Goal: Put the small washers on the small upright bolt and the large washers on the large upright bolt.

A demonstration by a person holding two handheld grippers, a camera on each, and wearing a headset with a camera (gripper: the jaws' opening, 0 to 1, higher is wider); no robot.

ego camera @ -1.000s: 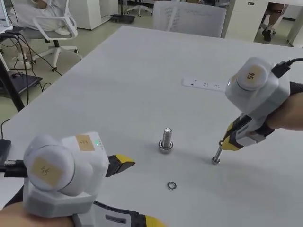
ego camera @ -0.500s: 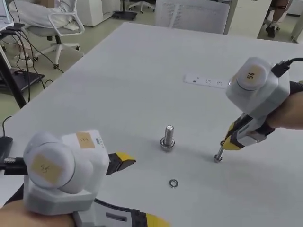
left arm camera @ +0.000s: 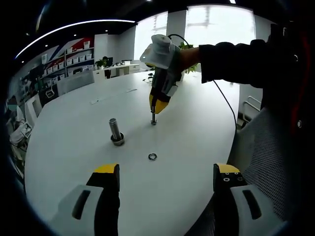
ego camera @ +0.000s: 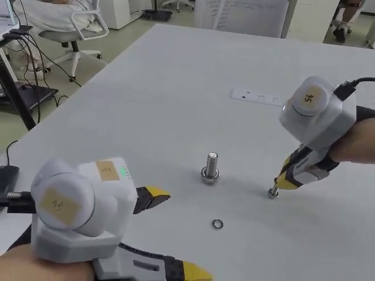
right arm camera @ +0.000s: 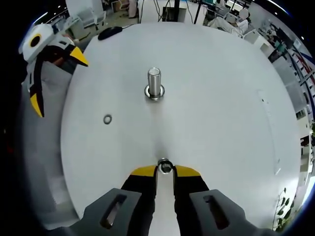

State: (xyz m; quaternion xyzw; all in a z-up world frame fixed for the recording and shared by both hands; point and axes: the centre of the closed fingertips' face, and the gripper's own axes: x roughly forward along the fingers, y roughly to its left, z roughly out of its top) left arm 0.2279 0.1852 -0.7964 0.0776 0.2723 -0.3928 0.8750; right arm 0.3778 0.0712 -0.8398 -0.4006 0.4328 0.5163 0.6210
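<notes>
The large bolt [ego camera: 211, 168] [left arm camera: 116, 132] [right arm camera: 154, 82] stands upright mid-table with a washer around its foot. One small washer [ego camera: 217, 223] [left arm camera: 152, 157] [right arm camera: 107, 119] lies flat in front of it. To the right stands the small bolt [ego camera: 273, 191] [left arm camera: 153, 118] [right arm camera: 165, 166]. My right gripper [ego camera: 282, 182] [left arm camera: 158, 104] [right arm camera: 165, 169] points down onto it, jaws closed around its upper part. Whether a washer sits between the pads I cannot tell. My left gripper [ego camera: 173, 234] [left arm camera: 166, 169] [right arm camera: 51, 73] hovers open and holds nothing at the near left, apart from the bolts.
A white power strip [ego camera: 258, 97] lies flat behind the right gripper. The table's left edge [ego camera: 70, 96] drops to a floor with cables and an office chair [ego camera: 64, 23]. Bare tabletop [ego camera: 158, 117] spreads around the large bolt.
My right gripper has sunk lower over the small bolt, so less of the shaft shows. The left gripper has hardly moved. The head camera has shifted slightly.
</notes>
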